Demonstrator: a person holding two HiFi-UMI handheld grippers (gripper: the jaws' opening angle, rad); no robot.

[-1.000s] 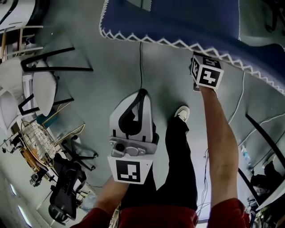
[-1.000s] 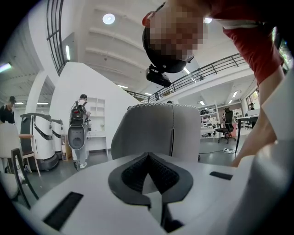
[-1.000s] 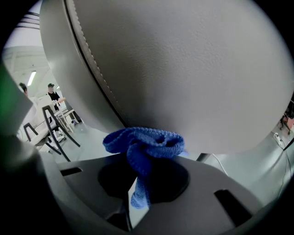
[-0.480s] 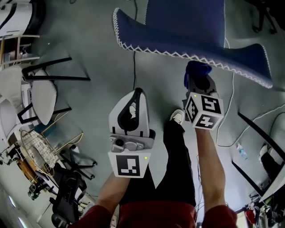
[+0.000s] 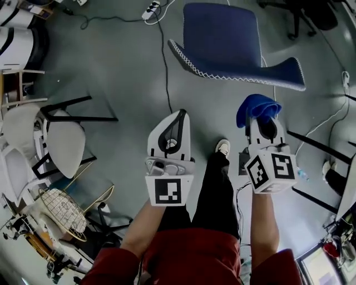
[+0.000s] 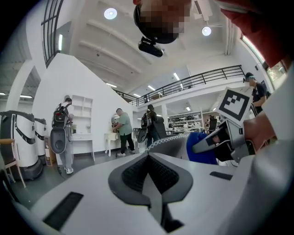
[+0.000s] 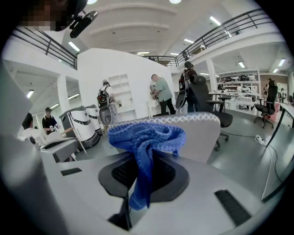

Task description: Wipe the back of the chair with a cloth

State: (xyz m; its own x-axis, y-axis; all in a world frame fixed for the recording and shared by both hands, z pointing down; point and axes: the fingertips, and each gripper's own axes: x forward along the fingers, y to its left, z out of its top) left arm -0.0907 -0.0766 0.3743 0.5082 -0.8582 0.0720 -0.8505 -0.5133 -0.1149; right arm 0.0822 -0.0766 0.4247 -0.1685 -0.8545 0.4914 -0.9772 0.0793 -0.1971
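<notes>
In the head view a blue chair (image 5: 222,39) with white zigzag stitching along its back edge stands in front of me on the grey floor. My right gripper (image 5: 260,116) is shut on a bunched blue cloth (image 5: 256,107), a short way below the chair's back edge and apart from it. In the right gripper view the cloth (image 7: 144,137) hangs from the jaws, with the chair back (image 7: 197,133) just behind it. My left gripper (image 5: 179,114) is shut on nothing, beside the right one. The left gripper view shows the left gripper (image 6: 149,158), the chair's edge (image 6: 170,143) and the cloth (image 6: 202,148).
White chairs with black legs (image 5: 61,139) and a wire basket (image 5: 61,209) crowd the left. A cable (image 5: 166,72) runs over the floor to a power strip (image 5: 151,8). My leg and shoe (image 5: 223,147) are between the grippers. People (image 6: 121,131) stand further off.
The right gripper with the cloth has come away from the chair's stitched edge, back toward me. The chair now sits farther off, higher in the head view. The left gripper stays shut.
</notes>
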